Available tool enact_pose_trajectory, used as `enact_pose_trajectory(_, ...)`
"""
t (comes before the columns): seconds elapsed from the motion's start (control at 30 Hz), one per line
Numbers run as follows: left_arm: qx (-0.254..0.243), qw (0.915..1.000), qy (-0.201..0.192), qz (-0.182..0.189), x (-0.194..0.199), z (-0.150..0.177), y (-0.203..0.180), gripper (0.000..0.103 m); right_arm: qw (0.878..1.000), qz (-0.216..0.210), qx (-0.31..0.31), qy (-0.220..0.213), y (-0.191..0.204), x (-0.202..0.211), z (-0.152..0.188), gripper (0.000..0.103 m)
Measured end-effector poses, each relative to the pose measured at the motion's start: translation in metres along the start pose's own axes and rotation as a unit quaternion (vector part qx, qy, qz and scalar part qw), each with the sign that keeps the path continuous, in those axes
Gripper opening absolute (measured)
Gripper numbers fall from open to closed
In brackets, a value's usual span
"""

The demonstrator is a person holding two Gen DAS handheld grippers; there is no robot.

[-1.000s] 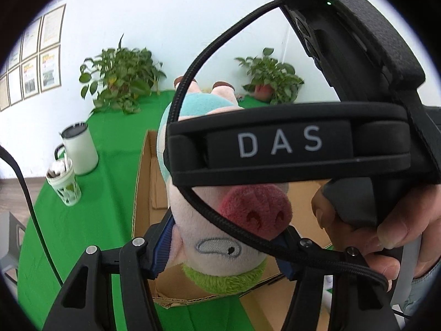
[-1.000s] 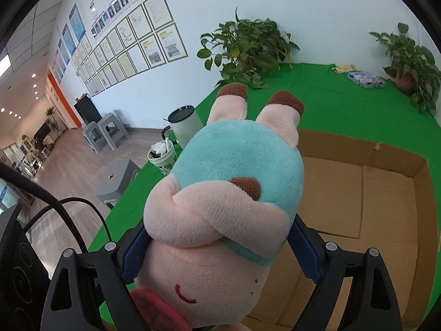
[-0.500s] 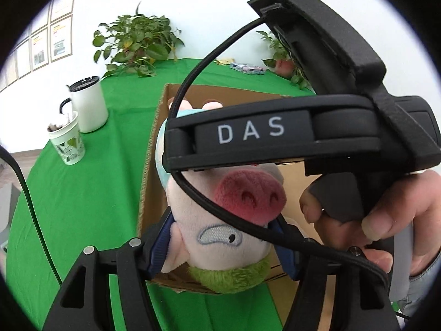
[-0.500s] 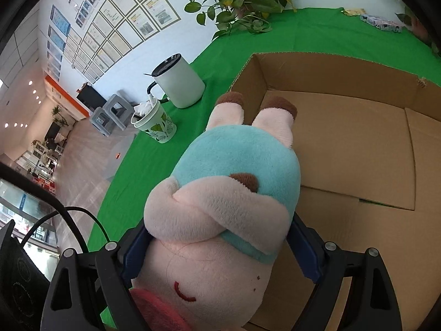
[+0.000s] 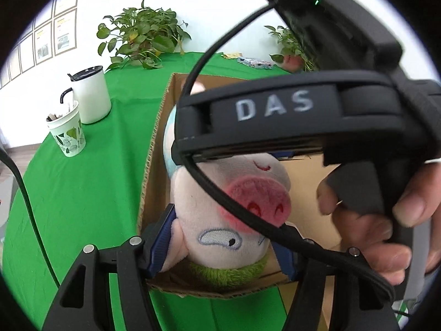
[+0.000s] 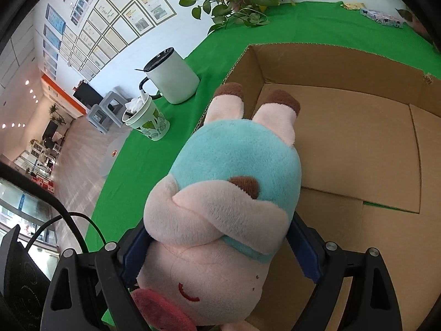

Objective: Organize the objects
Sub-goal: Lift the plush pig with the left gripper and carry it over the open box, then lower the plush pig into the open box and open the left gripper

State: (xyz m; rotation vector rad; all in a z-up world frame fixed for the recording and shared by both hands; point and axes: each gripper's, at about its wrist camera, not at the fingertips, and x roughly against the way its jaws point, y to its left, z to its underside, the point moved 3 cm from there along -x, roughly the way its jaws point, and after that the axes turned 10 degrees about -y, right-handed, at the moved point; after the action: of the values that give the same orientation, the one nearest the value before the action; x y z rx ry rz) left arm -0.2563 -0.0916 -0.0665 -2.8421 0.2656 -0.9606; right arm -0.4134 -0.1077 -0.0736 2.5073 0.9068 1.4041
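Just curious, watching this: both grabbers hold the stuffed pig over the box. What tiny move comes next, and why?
Probably lower it a little further. The plush pig is pinched by both the left gripper and the right gripper, and seems to hang above the floor of the cardboard box.

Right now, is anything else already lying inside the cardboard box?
No: the cardboard box shows only its bare floor beyond the plush pig.

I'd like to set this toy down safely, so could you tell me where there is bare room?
The cardboard box floor is bare to the right of the plush pig, out to its far wall. Green cloth lies free between the box's left wall and the patterned paper cup. The space around that cup and the white mug is crowded.
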Motion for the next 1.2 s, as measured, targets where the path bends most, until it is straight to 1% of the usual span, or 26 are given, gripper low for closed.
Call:
enact_pose_trajectory(0.07, 0.003, 1.0000, 0.006, 0.004, 0.003, 0.001, -0.004, 0.064, 1.000, 0.006, 0.015, 0.004, 0.001, 0.008, 0.003, 0.088)
enact_pose_trajectory(0.13, -0.006, 0.9999, 0.008, -0.008, 0.005, 0.001, -0.007, 0.064, 1.000, 0.008, 0.012, 0.012, 0.002, 0.008, 0.006, 0.088)
enact_pose_trajectory(0.2, -0.011, 0.9997, 0.011, -0.018, 0.003, 0.003, -0.003, 0.064, 1.000, -0.004, 0.010, 0.016, 0.002, 0.003, 0.007, 0.088)
enact_pose_trajectory(0.27, -0.008, 0.9995, 0.013, -0.027, 0.006, 0.004, 0.000, 0.064, 1.000, -0.003, 0.002, 0.026, 0.002, -0.010, 0.012, 0.088)
enact_pose_trajectory(0.3, -0.012, 0.9994, 0.006, -0.032, 0.010, 0.004, -0.001, 0.063, 1.000, -0.004, -0.003, 0.030, 0.002, -0.016, 0.014, 0.090)
enact_pose_trajectory(0.37, -0.028, 0.9986, -0.015, -0.041, 0.018, 0.002, -0.002, 0.060, 1.000, -0.006, -0.006, 0.022, 0.004, -0.021, 0.016, 0.093)
enact_pose_trajectory(0.43, -0.049, 0.9965, -0.036, -0.057, 0.024, -0.001, -0.007, 0.060, 1.000, -0.005, -0.014, 0.022, 0.004, -0.021, 0.015, 0.094)
enact_pose_trajectory(0.47, -0.060, 0.9960, -0.036, -0.055, 0.022, -0.001, -0.010, 0.056, 1.000, -0.007, -0.019, 0.024, 0.003, -0.021, 0.015, 0.094)
enact_pose_trajectory(0.5, -0.065, 0.9961, -0.033, -0.050, 0.019, -0.001, -0.012, 0.049, 0.999, -0.008, -0.028, 0.027, 0.002, -0.021, 0.013, 0.094)
enact_pose_trajectory(0.53, -0.061, 0.9968, -0.027, -0.044, 0.015, 0.000, -0.012, 0.047, 0.999, -0.007, -0.036, 0.028, 0.000, -0.020, 0.013, 0.094)
enact_pose_trajectory(0.57, -0.053, 0.9972, -0.023, -0.048, 0.012, 0.000, -0.010, 0.046, 0.999, -0.008, -0.044, 0.029, -0.001, -0.018, 0.012, 0.094)
enact_pose_trajectory(0.67, -0.028, 0.9984, -0.021, -0.045, 0.010, -0.002, -0.003, 0.045, 0.998, -0.023, -0.057, 0.030, -0.001, -0.006, 0.009, 0.094)
enact_pose_trajectory(0.73, -0.025, 0.9986, -0.018, -0.044, 0.010, -0.001, -0.002, 0.045, 0.998, -0.034, -0.056, 0.024, -0.001, 0.008, 0.005, 0.094)
enact_pose_trajectory(0.8, -0.027, 0.9984, -0.015, -0.047, 0.011, 0.000, -0.004, 0.045, 0.998, -0.039, -0.052, 0.011, 0.002, 0.028, -0.002, 0.094)
enact_pose_trajectory(0.87, -0.025, 0.9985, -0.012, -0.048, 0.011, 0.000, -0.005, 0.045, 0.999, -0.032, -0.042, -0.002, 0.005, 0.049, -0.006, 0.094)
enact_pose_trajectory(0.97, -0.024, 0.9982, -0.014, -0.053, 0.014, 0.002, -0.006, 0.050, 0.999, -0.018, -0.029, -0.042, 0.003, 0.088, -0.005, 0.094)
enact_pose_trajectory(1.03, -0.032, 0.9973, -0.018, -0.064, 0.020, 0.004, -0.010, 0.052, 0.996, 0.010, -0.026, -0.083, -0.001, 0.123, 0.004, 0.094)
enact_pose_trajectory(1.07, -0.039, 0.9964, -0.024, -0.072, 0.027, 0.005, -0.014, 0.052, 0.995, 0.023, -0.018, -0.096, -0.002, 0.135, 0.008, 0.094)
enact_pose_trajectory(1.13, -0.051, 0.9949, -0.041, -0.077, 0.038, 0.002, -0.018, 0.052, 0.988, 0.070, 0.004, -0.138, -0.005, 0.169, 0.024, 0.094)
enact_pose_trajectory(1.17, -0.057, 0.9939, -0.053, -0.078, 0.047, 0.001, -0.022, 0.054, 0.984, 0.087, 0.014, -0.154, -0.007, 0.185, 0.032, 0.094)
enact_pose_trajectory(1.2, -0.063, 0.9927, -0.068, -0.078, 0.056, 0.000, -0.024, 0.062, 0.980, 0.105, 0.021, -0.168, -0.009, 0.199, 0.042, 0.094)
